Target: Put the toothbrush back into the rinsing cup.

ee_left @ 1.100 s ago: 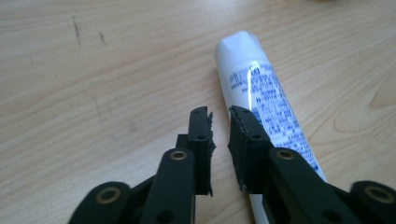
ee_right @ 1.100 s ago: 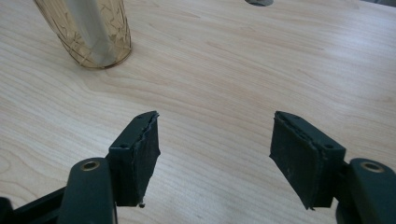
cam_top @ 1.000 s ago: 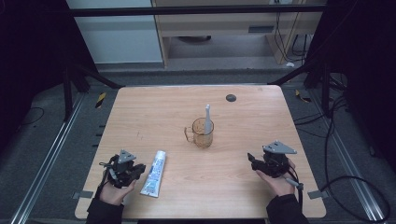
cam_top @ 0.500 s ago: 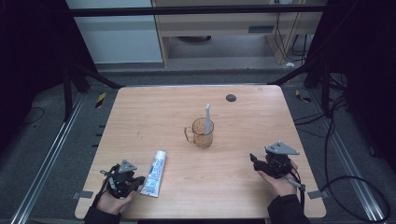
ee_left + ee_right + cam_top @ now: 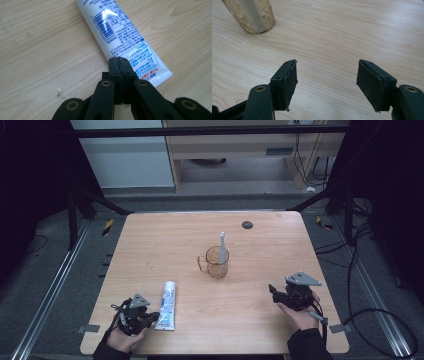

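Left gripper shut tight with nothing between, just beside toothpaste tube; right gripper spread apart, short of amber mug.

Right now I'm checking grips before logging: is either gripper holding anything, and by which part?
Nothing is held. The left gripper has its jaws shut empty just above the toothpaste tube, near its flat crimped end. The right gripper is open over bare table.
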{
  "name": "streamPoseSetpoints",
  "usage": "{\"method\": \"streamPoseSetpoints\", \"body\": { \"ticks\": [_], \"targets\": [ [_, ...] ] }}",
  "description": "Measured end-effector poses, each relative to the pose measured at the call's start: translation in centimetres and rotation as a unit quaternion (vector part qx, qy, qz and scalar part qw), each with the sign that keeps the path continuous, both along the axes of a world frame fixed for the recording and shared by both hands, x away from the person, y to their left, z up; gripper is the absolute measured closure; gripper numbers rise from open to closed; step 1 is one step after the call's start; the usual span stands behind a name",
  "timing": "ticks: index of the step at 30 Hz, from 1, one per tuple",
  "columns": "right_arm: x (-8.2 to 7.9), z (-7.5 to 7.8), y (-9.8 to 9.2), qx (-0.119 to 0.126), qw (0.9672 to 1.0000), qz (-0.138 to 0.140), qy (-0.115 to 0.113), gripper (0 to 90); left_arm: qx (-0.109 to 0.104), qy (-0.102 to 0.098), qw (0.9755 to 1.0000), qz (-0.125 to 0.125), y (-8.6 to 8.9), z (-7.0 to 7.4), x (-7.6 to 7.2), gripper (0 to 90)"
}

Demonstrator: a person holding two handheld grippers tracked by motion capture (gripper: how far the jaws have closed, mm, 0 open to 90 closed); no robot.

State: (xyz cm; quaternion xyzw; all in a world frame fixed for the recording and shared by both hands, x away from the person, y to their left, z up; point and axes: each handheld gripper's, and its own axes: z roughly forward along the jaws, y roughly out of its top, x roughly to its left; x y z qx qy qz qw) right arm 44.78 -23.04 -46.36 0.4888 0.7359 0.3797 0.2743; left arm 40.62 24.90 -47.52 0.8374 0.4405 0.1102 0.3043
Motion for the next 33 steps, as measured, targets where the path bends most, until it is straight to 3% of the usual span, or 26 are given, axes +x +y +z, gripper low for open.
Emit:
{"method": "streamPoseSetpoints", "body": {
  "ticks": [15,33],
  "targets": [
    [0.1,-0.1,-0.1,0.003,1.0,-0.004,-0.001,32.0,-0.009,-0.008,0.9998,-0.015,-1.9,-0.3,0.2,89.4],
    [0.2,-0.3,-0.3,0.005,1.0,-0.007,0.001,32.2,-0.003,-0.024,0.9991,-0.036,-4.6,-0.5,1.8,89.4]
  ]
}}
